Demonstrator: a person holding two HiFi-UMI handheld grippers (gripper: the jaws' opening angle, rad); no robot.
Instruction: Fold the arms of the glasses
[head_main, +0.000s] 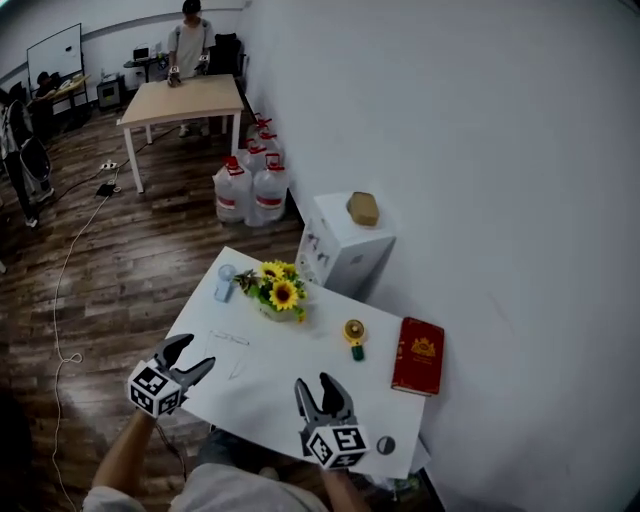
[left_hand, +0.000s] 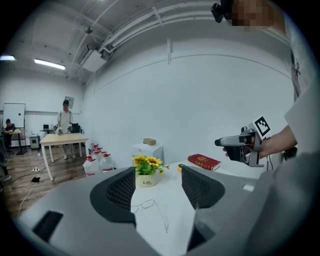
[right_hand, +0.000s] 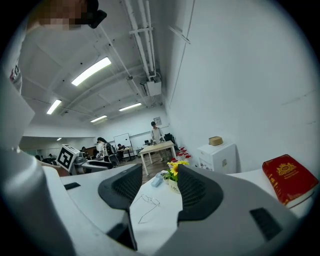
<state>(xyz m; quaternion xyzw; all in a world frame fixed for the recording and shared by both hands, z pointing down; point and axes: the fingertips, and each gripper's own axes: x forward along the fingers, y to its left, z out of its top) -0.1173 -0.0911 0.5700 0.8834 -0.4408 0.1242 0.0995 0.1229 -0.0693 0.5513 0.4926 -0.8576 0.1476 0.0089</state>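
Thin wire-framed glasses lie on the white table, arms unfolded, one arm stretching toward me. My left gripper hovers at the table's left front edge, jaws open and empty, just short of the glasses. The right gripper is over the front middle of the table, also open and empty. In the left gripper view the glasses lie ahead between the jaws of the left gripper. In the right gripper view the glasses lie ahead of the right gripper.
A pot of sunflowers stands just behind the glasses, a light blue item to its left. A small yellow and green object and a red book lie to the right. A white cabinet and the wall sit behind the table.
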